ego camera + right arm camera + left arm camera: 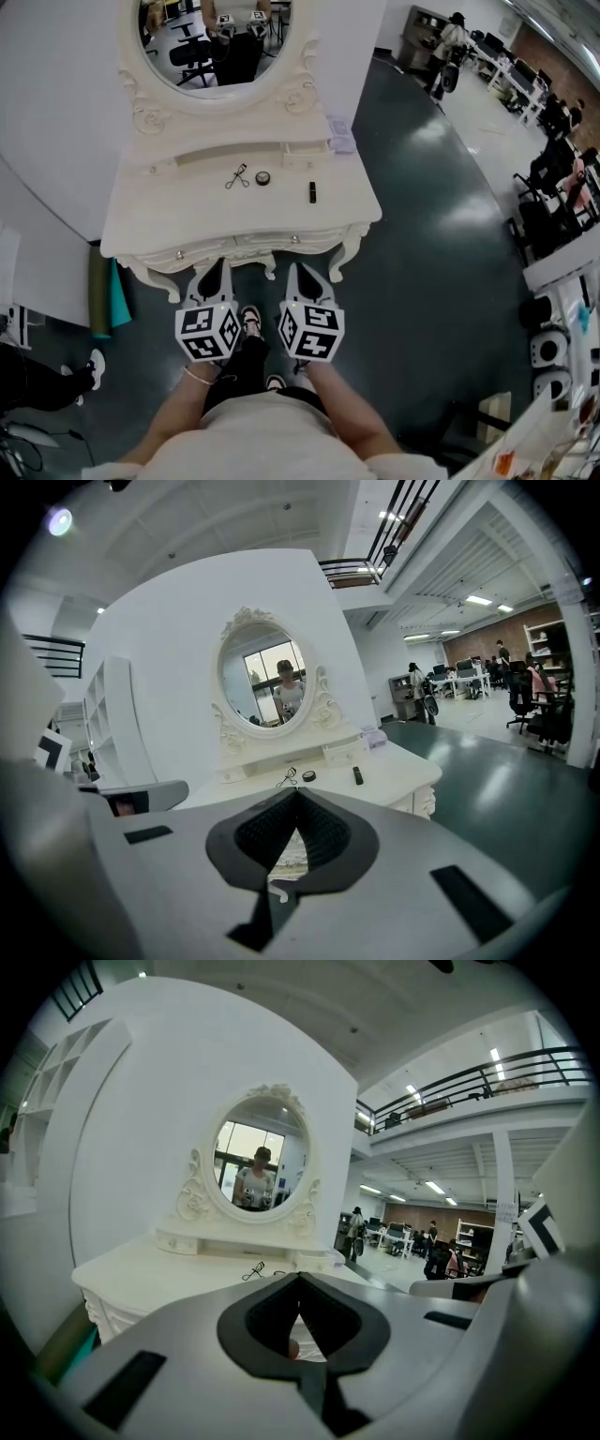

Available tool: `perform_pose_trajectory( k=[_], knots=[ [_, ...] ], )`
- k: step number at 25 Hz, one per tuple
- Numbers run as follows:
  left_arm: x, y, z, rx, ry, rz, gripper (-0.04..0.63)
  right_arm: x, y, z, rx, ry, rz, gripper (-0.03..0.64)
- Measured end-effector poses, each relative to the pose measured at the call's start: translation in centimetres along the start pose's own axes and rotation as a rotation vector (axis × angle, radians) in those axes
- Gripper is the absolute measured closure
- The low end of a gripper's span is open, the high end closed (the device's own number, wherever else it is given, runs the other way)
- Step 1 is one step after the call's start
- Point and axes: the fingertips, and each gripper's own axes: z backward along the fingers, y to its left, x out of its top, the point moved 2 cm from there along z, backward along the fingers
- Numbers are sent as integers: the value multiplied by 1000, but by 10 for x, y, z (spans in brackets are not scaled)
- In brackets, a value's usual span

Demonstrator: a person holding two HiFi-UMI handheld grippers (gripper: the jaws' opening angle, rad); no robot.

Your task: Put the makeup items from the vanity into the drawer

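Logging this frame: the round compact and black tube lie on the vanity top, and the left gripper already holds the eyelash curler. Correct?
No. The eyelash curler lies on the vanity top beside the compact and tube; the left gripper is shut and empty. The head view shows it.

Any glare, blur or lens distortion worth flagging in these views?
Head view: sharp, barrel-bent edges, light glare on the floor. Left gripper view: fisheye, black corners, vanity evenly lit. Right gripper view: fisheye too, ceiling lamp flares top left.
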Motion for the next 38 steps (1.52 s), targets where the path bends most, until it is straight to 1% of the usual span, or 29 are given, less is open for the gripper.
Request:
perform_pose_trajectory(
  k=[5,10,16,21,25,29,34,38],
  knots=[
    [12,12,-43,-35,-2,-30,592,15,-6,-40,-34,-23,-17,598],
    [36,31,-92,-62,-2,-31,592,42,-5,-86,-60,-35,-16,598],
    [61,57,-151,-81,-2,13,594,74,-2,-137,-95,-23,20,598],
    [66,82,-193,-89,14,51,594,90,1,-178,-118,-7,49,598],
    [72,102,-227,-91,31,70,592,103,3,-212,-131,2,63,598],
    [85,122,-260,-94,35,77,594,116,8,-244,-141,3,70,598],
    [88,136,-296,-109,57,65,594,120,2,-271,-172,12,51,598],
    [72,144,-315,-101,106,69,592,106,-8,-287,-191,45,23,598]
  ],
)
